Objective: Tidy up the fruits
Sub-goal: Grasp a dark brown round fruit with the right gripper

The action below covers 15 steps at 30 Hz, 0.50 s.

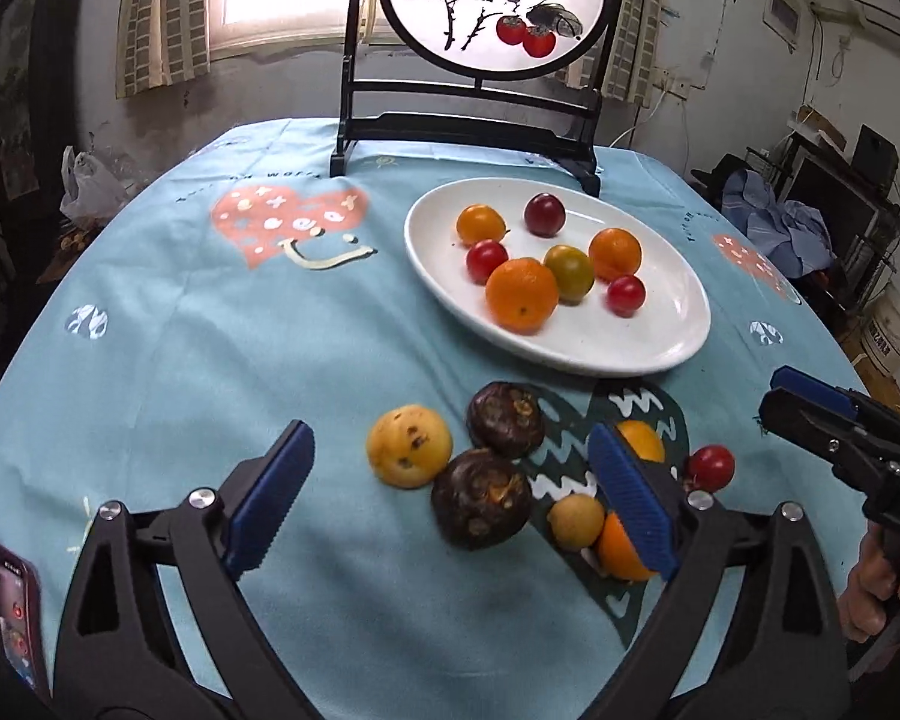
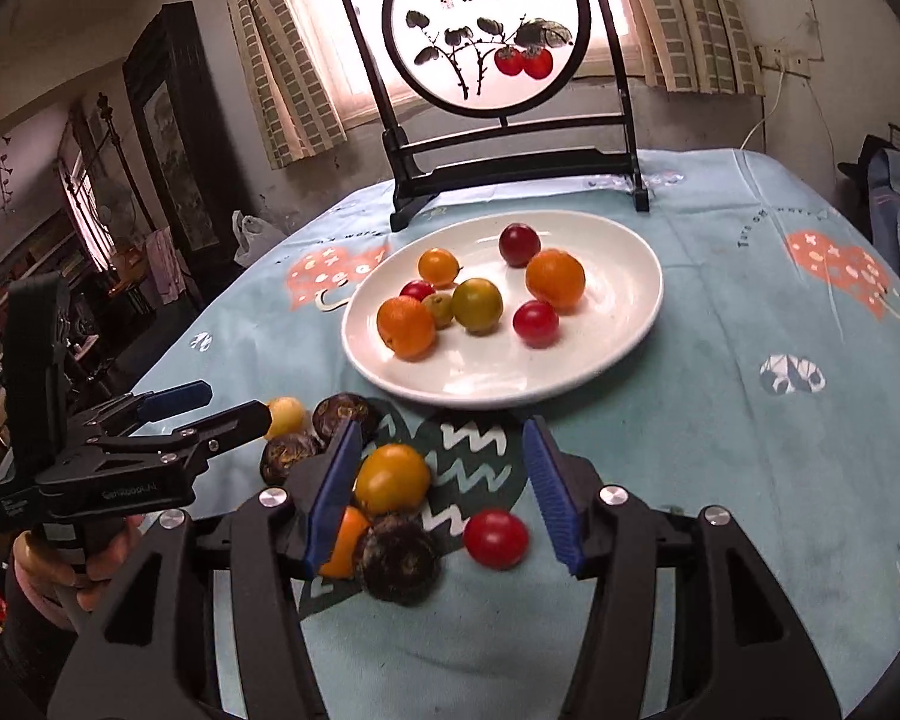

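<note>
A white plate [image 1: 576, 354] holds several oranges, red tomatoes and a greenish one. In front of it on the cloth lie loose fruits: a spotted yellow fruit [image 1: 409, 446], two dark brown fruits [image 1: 506, 419] [image 1: 480, 498], a small pale one [image 1: 576, 521], two oranges and a red tomato [image 1: 711, 468]. My left gripper [image 1: 450, 444] hangs open and wide over the brown fruits, touching none. My right gripper [image 2: 441, 429] is open above an orange-yellow fruit [image 2: 392, 478], a dark fruit [image 2: 397, 558] and a red tomato [image 2: 496, 538]; its pads grip nothing.
A black-framed round painted screen [image 1: 480, 0] stands at the table's far edge behind the plate. The blue patterned tablecloth [image 1: 240, 330] covers the round table. A phone [image 1: 6, 606] shows at the lower left. Each gripper appears in the other's view, a hand on its handle.
</note>
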### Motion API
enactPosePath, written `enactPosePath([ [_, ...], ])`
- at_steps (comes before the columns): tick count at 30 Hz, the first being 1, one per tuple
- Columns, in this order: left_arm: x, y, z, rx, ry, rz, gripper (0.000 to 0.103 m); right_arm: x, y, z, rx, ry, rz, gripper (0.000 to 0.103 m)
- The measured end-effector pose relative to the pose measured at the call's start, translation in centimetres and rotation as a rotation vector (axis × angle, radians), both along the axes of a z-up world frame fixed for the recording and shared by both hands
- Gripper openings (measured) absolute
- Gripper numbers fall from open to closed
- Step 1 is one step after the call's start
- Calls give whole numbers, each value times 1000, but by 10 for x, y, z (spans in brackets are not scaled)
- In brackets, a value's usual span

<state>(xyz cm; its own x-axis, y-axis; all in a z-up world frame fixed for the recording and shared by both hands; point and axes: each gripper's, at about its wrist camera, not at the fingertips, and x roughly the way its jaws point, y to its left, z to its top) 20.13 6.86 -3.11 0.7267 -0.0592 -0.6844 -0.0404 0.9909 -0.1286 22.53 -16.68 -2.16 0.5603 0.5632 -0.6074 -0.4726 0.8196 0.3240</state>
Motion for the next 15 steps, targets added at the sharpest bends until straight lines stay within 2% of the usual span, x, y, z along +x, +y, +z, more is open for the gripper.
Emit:
enactPosePath([
  [5, -15, 8, -11, -18, 20, 13, 95, -9, 1, -10, 3, 44, 34, 56],
  [8, -16, 6, -12, 8, 22, 18, 95, -13, 5, -16, 7, 92, 79, 56],
  [15, -15, 1, -13, 35, 27, 8, 95, -20, 15, -28, -50, 132, 124, 56],
])
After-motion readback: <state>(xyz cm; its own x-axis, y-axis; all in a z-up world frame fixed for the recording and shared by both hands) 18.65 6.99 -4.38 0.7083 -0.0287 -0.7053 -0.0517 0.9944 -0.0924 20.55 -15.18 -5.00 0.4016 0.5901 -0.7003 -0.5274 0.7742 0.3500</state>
